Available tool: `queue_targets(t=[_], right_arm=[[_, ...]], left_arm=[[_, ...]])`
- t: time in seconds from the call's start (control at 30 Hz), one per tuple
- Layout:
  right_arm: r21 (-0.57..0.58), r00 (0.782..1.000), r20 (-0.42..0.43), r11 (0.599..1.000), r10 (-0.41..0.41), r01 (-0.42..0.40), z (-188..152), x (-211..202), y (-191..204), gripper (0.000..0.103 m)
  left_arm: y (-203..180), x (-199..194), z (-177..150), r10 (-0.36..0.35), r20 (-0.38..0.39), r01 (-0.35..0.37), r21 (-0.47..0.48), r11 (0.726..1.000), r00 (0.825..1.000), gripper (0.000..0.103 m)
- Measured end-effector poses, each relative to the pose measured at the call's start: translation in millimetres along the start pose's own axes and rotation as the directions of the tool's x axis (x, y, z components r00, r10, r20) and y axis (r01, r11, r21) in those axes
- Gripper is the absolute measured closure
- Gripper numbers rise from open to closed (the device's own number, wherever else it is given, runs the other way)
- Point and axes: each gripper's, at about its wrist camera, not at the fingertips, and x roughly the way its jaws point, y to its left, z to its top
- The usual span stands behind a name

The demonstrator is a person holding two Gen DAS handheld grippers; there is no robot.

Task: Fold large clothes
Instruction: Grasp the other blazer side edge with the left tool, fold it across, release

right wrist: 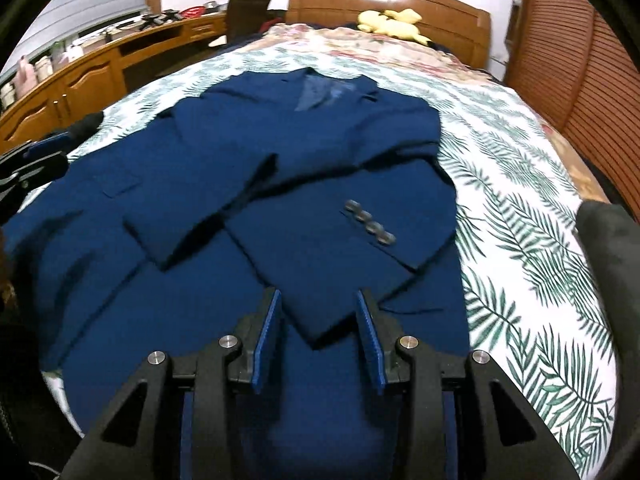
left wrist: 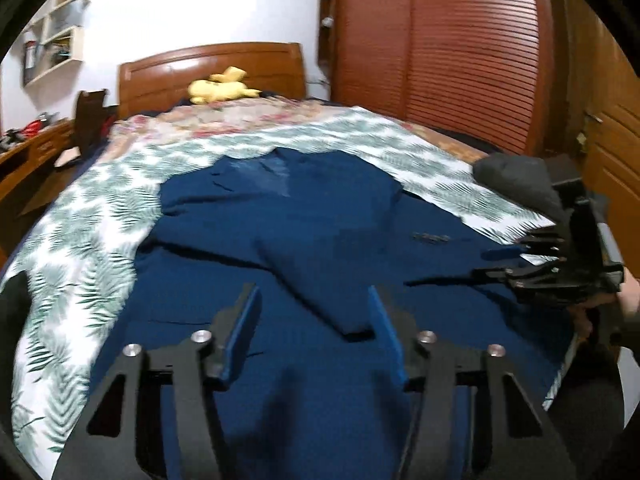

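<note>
A navy blue suit jacket (left wrist: pixel 312 216) lies flat on the bed, collar toward the headboard, both sleeves folded across its front. It fills the right wrist view (right wrist: pixel 248 184) too, where the cuff buttons (right wrist: pixel 370 222) of one sleeve show. My left gripper (left wrist: pixel 314 312) is open and empty, hovering over the jacket's lower part with a sleeve end between the fingers' line. My right gripper (right wrist: pixel 318 320) is open and empty above the other sleeve's cuff end. It also shows in the left wrist view (left wrist: pixel 504 266), at the jacket's right edge.
The bed has a white sheet with green leaf print (right wrist: pixel 520 184) and a floral blanket (left wrist: pixel 224 116) near the wooden headboard (left wrist: pixel 212 68). A yellow plush toy (left wrist: pixel 220 88) lies by the headboard. A red-brown slatted wardrobe (left wrist: pixel 448 48) stands right, a wooden desk (right wrist: pixel 92 76) left.
</note>
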Motion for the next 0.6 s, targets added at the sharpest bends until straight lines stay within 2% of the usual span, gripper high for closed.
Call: queue_targets(t=[0.13, 0.27, 0.4, 0.6], right_arm=[[0.029, 1.0, 0.017, 0.999, 0.015, -0.016, -7, 6, 5, 0.063], [0.066, 0.997, 0.071, 0.997, 0.042, -0.047, -22, 4, 1, 0.059], [0.082, 0.997, 0.067, 0.995, 0.05, -0.055, -31, -4, 1, 0.057], [0.086, 0.998, 0.046, 0.995, 0.05, -0.054, -34, -11, 4, 0.054]], left_arm=[[-24, 15, -1, -0.051, -0.035, 0.052, 0.035, 0.998, 0.998, 0.057], [-45, 27, -1, -0.092, -0.068, 0.096, 0.056, 0.994, 0.993, 0.061], [-59, 41, -1, -0.094, -0.097, 0.103, 0.085, 0.991, 0.991, 0.064], [-62, 64, -2, -0.082, -0.157, 0.093, 0.067, 0.993, 0.984, 0.064]])
